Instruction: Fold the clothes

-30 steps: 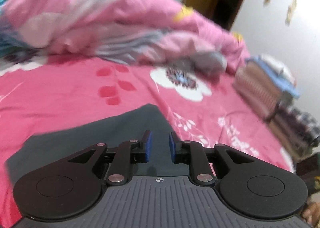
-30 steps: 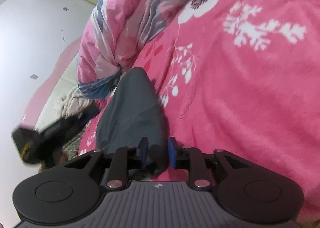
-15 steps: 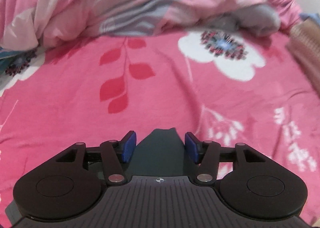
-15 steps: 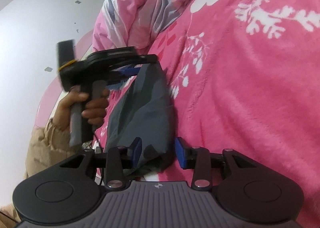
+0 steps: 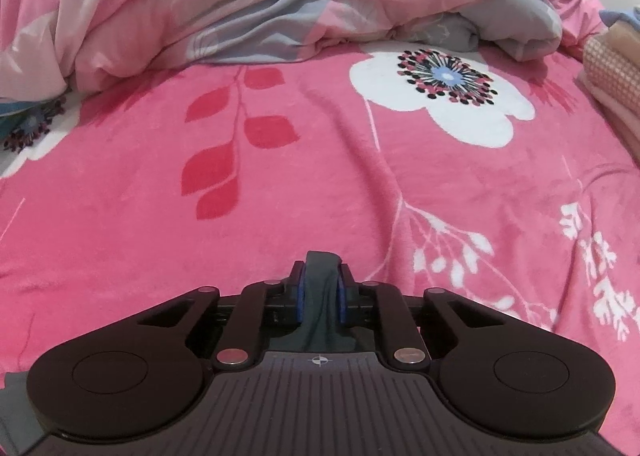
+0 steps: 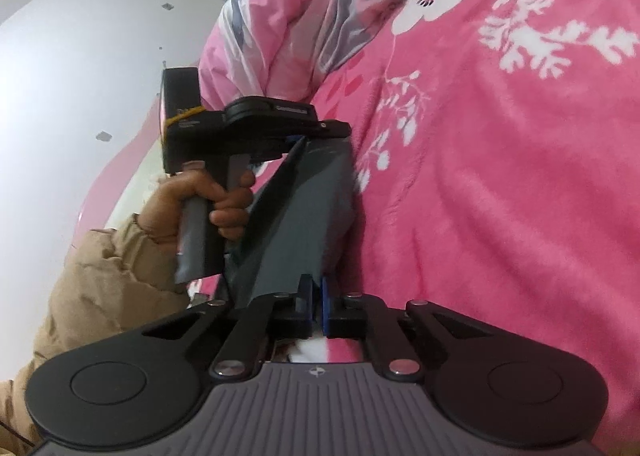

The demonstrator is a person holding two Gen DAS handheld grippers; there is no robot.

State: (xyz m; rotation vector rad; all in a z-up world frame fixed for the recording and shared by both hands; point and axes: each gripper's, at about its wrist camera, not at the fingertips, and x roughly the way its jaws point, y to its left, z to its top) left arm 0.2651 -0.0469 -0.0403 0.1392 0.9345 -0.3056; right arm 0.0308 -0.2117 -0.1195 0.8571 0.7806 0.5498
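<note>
**Both claws clamp the dark grey garment above the bed**

We see the left claw closed on a bunched edge of the dark grey-blue cloth garment, its blue pads pressing the fabric from both sides, with a small tuft poking out past the tips. In the right wrist view the right claw is likewise pinched shut on the garment, the blue pads nearly meeting around a thin edge of cloth.

From that same view, the garment stretches taut between the two claws, held just above the pink fleece blanket with white flowers that covers the bed. The left claw grips the far end, and the person's left hand, in a tan sleeve, wraps its grey handle.

Beyond the left claw lies a rumpled pink and grey quilt, heaped along the far side of the blanket. A stack of folded textiles sits at the right edge.
</note>
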